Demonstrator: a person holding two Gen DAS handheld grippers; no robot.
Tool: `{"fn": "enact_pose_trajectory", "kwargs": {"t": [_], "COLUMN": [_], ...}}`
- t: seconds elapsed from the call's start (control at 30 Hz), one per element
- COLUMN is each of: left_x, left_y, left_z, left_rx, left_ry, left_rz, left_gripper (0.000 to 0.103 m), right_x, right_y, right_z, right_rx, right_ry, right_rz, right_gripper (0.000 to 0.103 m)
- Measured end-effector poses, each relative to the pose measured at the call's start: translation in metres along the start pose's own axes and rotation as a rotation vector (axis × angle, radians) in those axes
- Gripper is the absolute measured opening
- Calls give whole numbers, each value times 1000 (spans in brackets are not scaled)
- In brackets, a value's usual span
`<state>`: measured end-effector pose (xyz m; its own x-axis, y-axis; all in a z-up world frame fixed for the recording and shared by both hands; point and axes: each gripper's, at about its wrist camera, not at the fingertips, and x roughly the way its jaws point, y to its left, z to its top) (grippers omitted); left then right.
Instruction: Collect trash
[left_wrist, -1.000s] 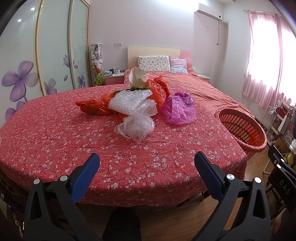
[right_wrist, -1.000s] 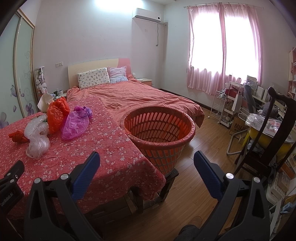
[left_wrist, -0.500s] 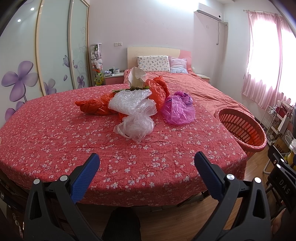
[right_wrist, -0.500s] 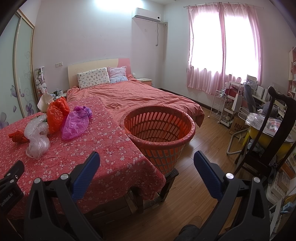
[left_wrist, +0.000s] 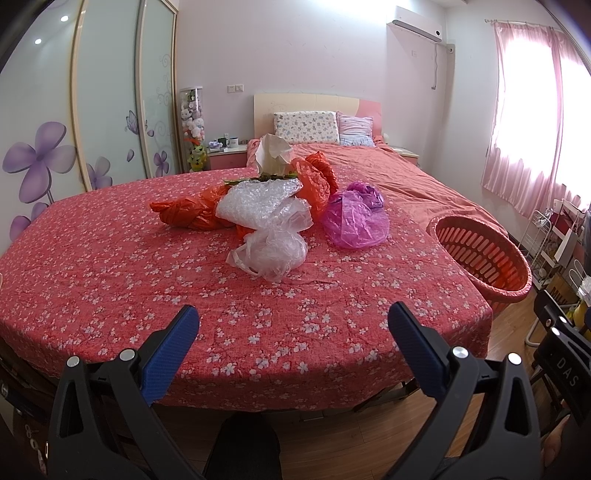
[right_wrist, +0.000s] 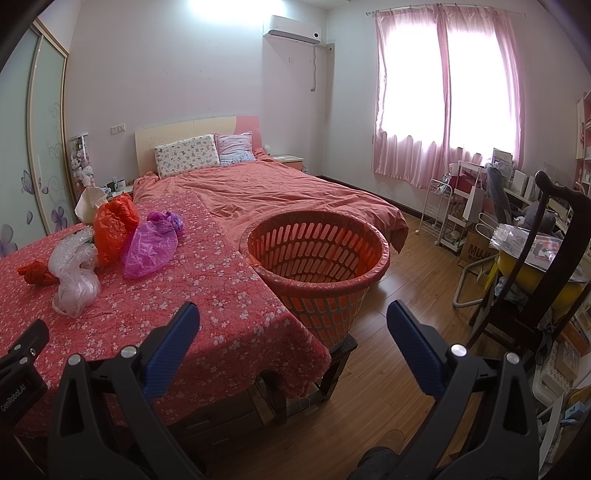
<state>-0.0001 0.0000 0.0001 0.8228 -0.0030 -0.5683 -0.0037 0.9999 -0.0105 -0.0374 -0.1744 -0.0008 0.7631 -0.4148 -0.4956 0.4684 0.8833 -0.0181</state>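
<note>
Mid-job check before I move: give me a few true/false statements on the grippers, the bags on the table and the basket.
1. Both the left gripper and right gripper are open and empty. True.
2. The purple plastic bag lies in the orange basket. False: it lies on the floral tablecloth.
3. The basket looks empty. True.
4. The clear plastic bag is the bag nearest the left gripper. True.
5. The basket stands to the table's left. False: it is off the right edge.
</note>
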Motion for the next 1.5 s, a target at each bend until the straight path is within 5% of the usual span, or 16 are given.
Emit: {"fn": "enact_pose_trajectory", "kwargs": {"t": [0.93, 1.33, 1.5], "left_x": [5, 49, 69], "left_y": [7, 81, 114], "left_z": [8, 34, 48], "left_rx": [-24, -154, -184], "left_ry": [4, 38, 40], "left_rz": [15, 99, 133], "left_gripper": [101, 101, 101], "right_x": [14, 72, 121], "right_y": [5, 75, 116], "right_z": [6, 49, 65], "right_rx": [6, -7, -40], "right_ry": [8, 50, 105], "right_rz": [30, 255, 308], "right_gripper": [99, 98, 79]}}
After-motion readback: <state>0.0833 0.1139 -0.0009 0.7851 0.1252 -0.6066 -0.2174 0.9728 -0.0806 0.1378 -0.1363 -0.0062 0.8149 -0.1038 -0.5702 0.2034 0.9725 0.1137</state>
